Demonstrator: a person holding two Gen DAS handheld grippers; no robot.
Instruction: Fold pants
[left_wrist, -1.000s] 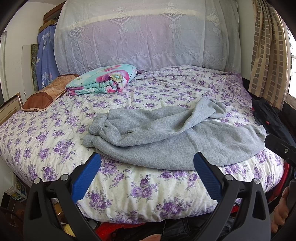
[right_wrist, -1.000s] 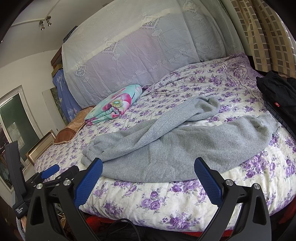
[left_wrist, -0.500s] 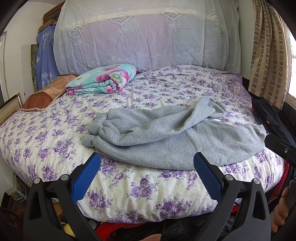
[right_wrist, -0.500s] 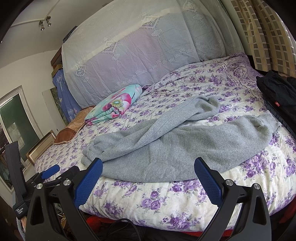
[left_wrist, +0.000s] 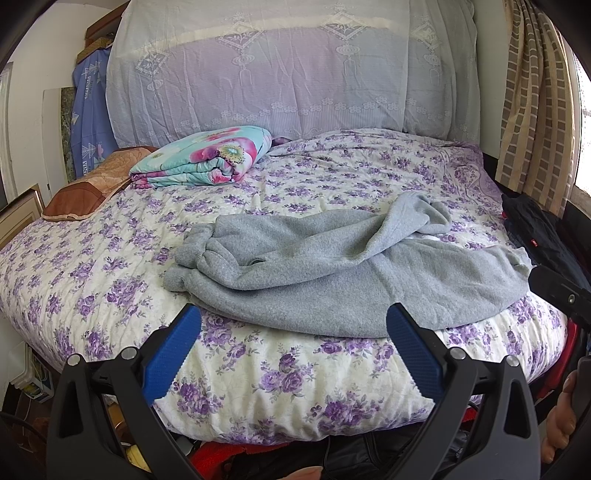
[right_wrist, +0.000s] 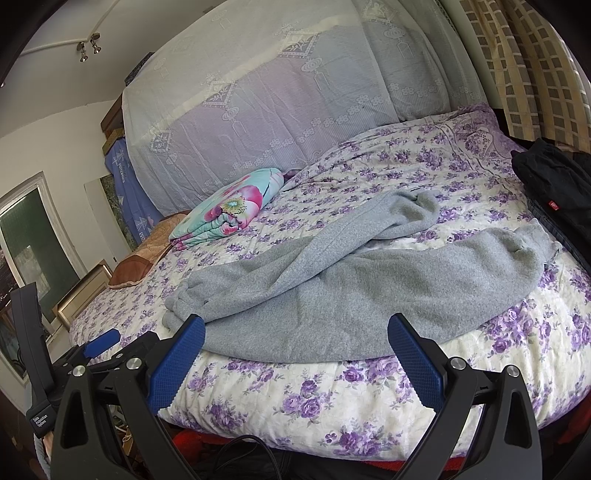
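Observation:
Grey sweatpants (left_wrist: 332, 273) (right_wrist: 369, 280) lie rumpled across the near part of a bed (left_wrist: 277, 373) (right_wrist: 295, 395) with a purple-flowered cover. One leg is twisted over the other, with the cuffs at the left and the waist at the right. My left gripper (left_wrist: 293, 345) hangs open just short of the bed's near edge, nothing between its blue fingers. My right gripper (right_wrist: 295, 354) is open too, its fingers reaching the pants' near hem without holding it. The left gripper also shows at the lower left of the right wrist view.
A folded floral blanket (left_wrist: 207, 162) (right_wrist: 225, 210) and a brown pillow (left_wrist: 85, 190) lie at the bed's far left. Dark clothes (left_wrist: 539, 236) (right_wrist: 554, 184) are piled at the right edge. A lace-draped headboard (left_wrist: 277, 74) and a checked curtain (left_wrist: 535, 92) stand behind.

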